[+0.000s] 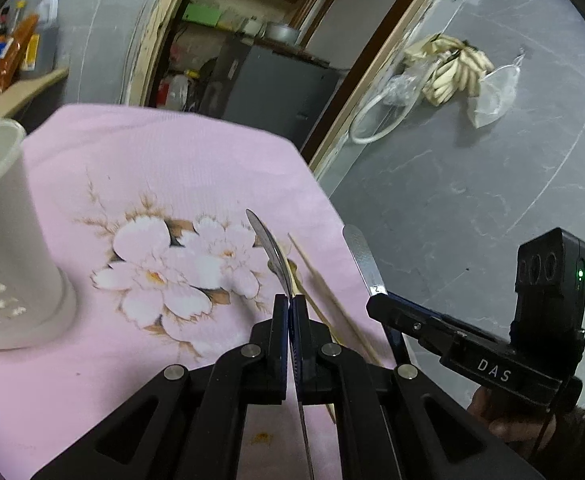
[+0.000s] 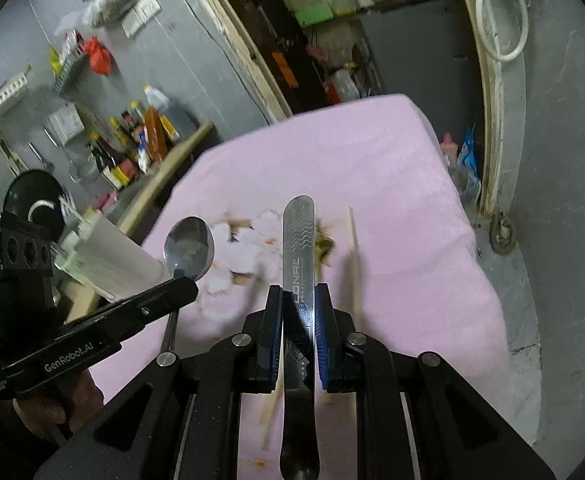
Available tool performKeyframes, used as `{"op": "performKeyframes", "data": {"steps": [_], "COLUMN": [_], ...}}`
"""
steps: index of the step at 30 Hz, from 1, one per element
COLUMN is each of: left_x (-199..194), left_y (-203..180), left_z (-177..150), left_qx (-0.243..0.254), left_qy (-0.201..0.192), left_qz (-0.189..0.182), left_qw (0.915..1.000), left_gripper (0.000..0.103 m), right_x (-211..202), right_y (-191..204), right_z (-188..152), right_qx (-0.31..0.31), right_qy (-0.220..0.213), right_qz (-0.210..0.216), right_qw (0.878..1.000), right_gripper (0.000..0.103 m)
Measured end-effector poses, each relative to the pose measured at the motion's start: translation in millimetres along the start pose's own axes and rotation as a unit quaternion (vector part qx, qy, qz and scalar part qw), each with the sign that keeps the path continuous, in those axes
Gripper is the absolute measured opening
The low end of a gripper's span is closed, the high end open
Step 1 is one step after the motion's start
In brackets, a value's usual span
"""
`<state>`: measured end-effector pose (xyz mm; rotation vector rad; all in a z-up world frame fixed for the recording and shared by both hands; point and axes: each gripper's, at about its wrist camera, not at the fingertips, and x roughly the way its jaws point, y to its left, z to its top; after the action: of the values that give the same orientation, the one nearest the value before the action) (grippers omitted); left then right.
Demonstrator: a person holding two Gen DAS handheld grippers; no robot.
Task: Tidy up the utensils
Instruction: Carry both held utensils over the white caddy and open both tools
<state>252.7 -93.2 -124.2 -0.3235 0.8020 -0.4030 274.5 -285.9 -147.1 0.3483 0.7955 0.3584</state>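
My left gripper (image 1: 291, 300) is shut on a metal spoon (image 1: 270, 250), seen edge-on; its bowl points forward above the pink flowered cloth (image 1: 172, 168). The spoon's bowl shows in the right wrist view (image 2: 189, 248), held by the left gripper (image 2: 184, 285). My right gripper (image 2: 298, 292) is shut on a flat metal utensil handle (image 2: 298, 240) with engraved lettering, held above the cloth; it also shows in the left wrist view (image 1: 362, 260). Wooden chopsticks (image 1: 324, 292) lie on the cloth below both grippers. A white utensil holder cup (image 1: 8, 240) stands at the left.
The cloth-covered table ends at the right, with grey floor (image 1: 472, 200) beyond. A shelf of bottles (image 2: 132, 144) stands behind the table at the left. A doorway with a dark cabinet (image 1: 272, 80) lies behind it. The white cup (image 2: 108, 264) sits beside the left gripper.
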Motion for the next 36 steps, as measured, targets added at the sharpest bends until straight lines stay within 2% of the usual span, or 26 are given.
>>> {"op": "performKeyframes", "data": {"steps": [6,15,21,25,30,36], "left_x": [-40.9,-83.8,-125.2,-157.0,-189.0,-207.1], "left_y": [9.9,32.3,44.2,57.7,83.5,122.6], "left_z": [7.6,11.6,29.9,49.9,74.4,90.8], "left_qx": [0.018,0.019,0.015,0.011,0.008,-0.007], "left_qy": [-0.045,-0.072,-0.115,-0.154,-0.207,-0.265], "left_qz": [-0.013,-0.013,-0.017,-0.014,0.016,0.057], "left_qw": [0.9988,0.9972,0.9931,0.9880,0.9782,0.9626], "left_gripper": [0.003,0.003,0.003,0.003,0.003,0.003], "right_x": [-10.4,-12.3,-23.3,-26.3,-16.1,4.4], "right_y": [33.9,80.2,120.0,147.3,182.8,222.4], "right_z": [-1.4,-9.7,9.6,31.5,59.2,67.9], "right_qx": [-0.006,-0.016,-0.036,-0.049,-0.054,-0.059], "right_qy": [-0.056,-0.081,-0.116,-0.150,-0.199,-0.248], "right_qz": [0.010,0.035,0.064,0.096,0.129,0.132], "right_qw": [0.998,0.996,0.990,0.983,0.970,0.958], "right_gripper": [0.014,0.014,0.014,0.014,0.014,0.014]}}
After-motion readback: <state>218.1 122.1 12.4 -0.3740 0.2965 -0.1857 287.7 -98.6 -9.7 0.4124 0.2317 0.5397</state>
